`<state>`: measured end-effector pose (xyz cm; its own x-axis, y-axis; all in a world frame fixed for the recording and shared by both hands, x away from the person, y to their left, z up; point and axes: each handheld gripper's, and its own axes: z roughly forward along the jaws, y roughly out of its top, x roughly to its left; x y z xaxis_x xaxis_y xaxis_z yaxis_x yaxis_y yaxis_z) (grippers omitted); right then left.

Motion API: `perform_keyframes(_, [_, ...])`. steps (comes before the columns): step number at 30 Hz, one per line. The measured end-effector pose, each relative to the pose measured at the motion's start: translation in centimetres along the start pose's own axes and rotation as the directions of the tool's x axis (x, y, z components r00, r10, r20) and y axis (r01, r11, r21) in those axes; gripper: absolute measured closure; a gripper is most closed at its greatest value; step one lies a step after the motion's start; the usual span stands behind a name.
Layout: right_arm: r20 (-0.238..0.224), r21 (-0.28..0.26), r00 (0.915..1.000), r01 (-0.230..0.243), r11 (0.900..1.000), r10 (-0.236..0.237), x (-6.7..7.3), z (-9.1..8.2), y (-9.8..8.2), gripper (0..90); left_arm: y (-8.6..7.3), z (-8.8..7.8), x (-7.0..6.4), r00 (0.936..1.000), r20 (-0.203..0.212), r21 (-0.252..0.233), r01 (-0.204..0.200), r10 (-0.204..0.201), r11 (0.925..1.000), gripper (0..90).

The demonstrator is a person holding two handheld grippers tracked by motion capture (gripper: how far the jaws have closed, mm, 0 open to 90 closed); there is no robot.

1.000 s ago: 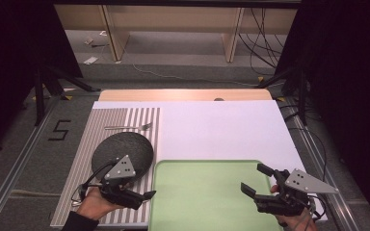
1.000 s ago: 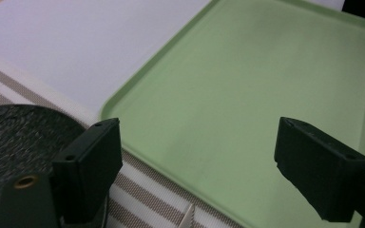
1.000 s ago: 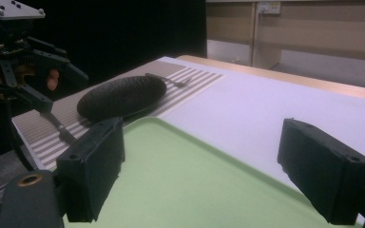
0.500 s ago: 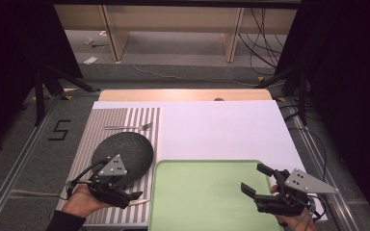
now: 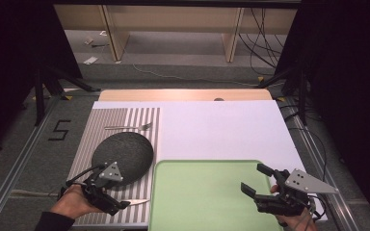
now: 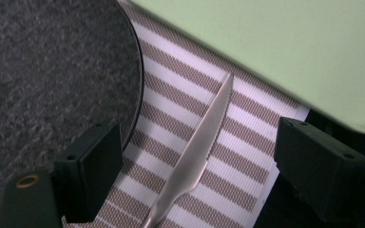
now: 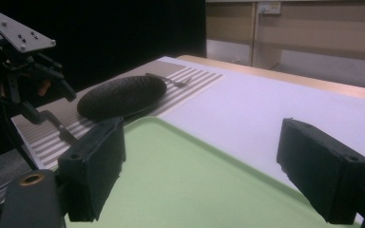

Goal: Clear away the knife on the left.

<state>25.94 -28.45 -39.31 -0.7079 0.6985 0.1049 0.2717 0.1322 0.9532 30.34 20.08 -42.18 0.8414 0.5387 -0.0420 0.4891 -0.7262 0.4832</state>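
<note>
A table knife [image 6: 199, 147] lies on the striped mat [image 6: 180, 95], its blade pointing at the green tray [image 6: 290, 47]. My left gripper [image 6: 195, 137] is open and straddles the knife, one jaw on each side, not closed on it. In the high view the left gripper [image 5: 118, 204] is at the mat's near edge, with the knife [image 5: 137, 201] poking out to its right. The dark round plate [image 5: 123, 151] sits just beyond it. My right gripper [image 5: 254, 178] hovers open and empty over the right part of the green tray [image 5: 202, 192].
A fork [image 5: 127, 127] lies on the striped mat [image 5: 101, 130] beyond the plate. White paper [image 5: 221, 130] covers the table's middle and right. In the right gripper view the plate [image 7: 121, 95] and fork [image 7: 171, 80] lie past the tray [image 7: 195, 180].
My left gripper has drawn back from the plate's near rim toward the near left and come down around the knife. The right gripper has stayed put.
</note>
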Motion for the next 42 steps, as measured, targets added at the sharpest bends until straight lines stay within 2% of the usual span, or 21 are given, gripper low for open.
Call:
perform_keyframes(4, [-0.002, 0.0, 1.0, 0.001, 1.0, -0.001, 0.0, 0.0, 0.0, 17.5, -0.6, -0.4, 0.5, 1.0, -0.004, 0.037, 0.008, -0.008, 0.9993, 18.1])
perform_keyframes(6, [-0.002, 0.0, 1.0, 0.001, 1.0, -0.001, 0.0, 0.0, 0.0, 17.4, -1.0, -0.6, 0.6, 0.9999, -0.014, 0.039, 0.011, -0.01, 0.9992, 18.1])
perform_keyframes(8, [-0.002, -0.001, 1.0, 0.0, 1.0, 0.0, 0.0, 0.0, 0.0, 17.5, -1.2, -0.6, 0.7, 0.9997, -0.004, 0.048, 0.024, -0.023, 0.9986, 19.0])
perform_keyframes(11, [-0.005, -0.002, 1.0, 0.001, 1.0, -0.001, 0.0, 0.0, 0.0, 17.5, -1.5, -0.3, 0.8, 0.9998, -0.01, 0.1, 0.02, -0.019, 0.9948, 19.6])
perform_keyframes(15, [-0.005, -0.002, 1.0, -0.004, 1.0, 0.004, 0.0, 0.0, 0.0, 17.6, -1.9, 0.1, 1.0, 0.9996, -0.024, 0.161, 0.015, -0.012, 0.9868, 21.7])
perform_keyframes(21, [-0.004, 0.001, 1.0, -0.003, 1.0, 0.003, 0.0, 0.0, 0.0, 17.7, -2.6, 0.7, 1.8, 0.9972, -0.055, 0.222, 0.062, -0.052, 0.9731, 25.8])
perform_keyframes(28, [-0.005, 0.002, 1.0, -0.003, 1.0, 0.003, 0.0, 0.0, 0.0, 17.8, -3.0, 1.4, 2.3, 0.9954, -0.081, 0.273, 0.07, -0.05, 0.9596, 31.4])
perform_keyframes(32, [-0.007, 0.0, 1.0, -0.004, 1.0, 0.004, 0.0, 0.1, 0.0, 18.0, -3.1, 1.7, 2.5, 0.9959, -0.083, 0.301, 0.059, -0.036, 0.9518, 37.8])
perform_keyframes(33, [-0.007, 0.001, 1.0, -0.003, 1.0, 0.003, 0.1, 0.1, 0.0, 18.1, -3.2, 1.7, 2.6, 0.9957, -0.085, 0.304, 0.062, -0.038, 0.9506, 41.9])
perform_keyframes(36, [-0.007, 0.0, 1.0, -0.002, 1.0, 0.002, 0.0, 0.1, 0.0, 18.2, -3.3, 1.9, 2.7, 0.9958, -0.081, 0.316, 0.065, -0.041, 0.9465, 44.6])
perform_keyframes(42, [-0.008, 0.001, 1.0, -0.002, 1.0, 0.002, 0.0, 0.1, 0.0, 18.4, -3.2, 2.5, 2.7, 0.9964, -0.076, 0.359, 0.062, -0.037, 0.9313, 51.3])
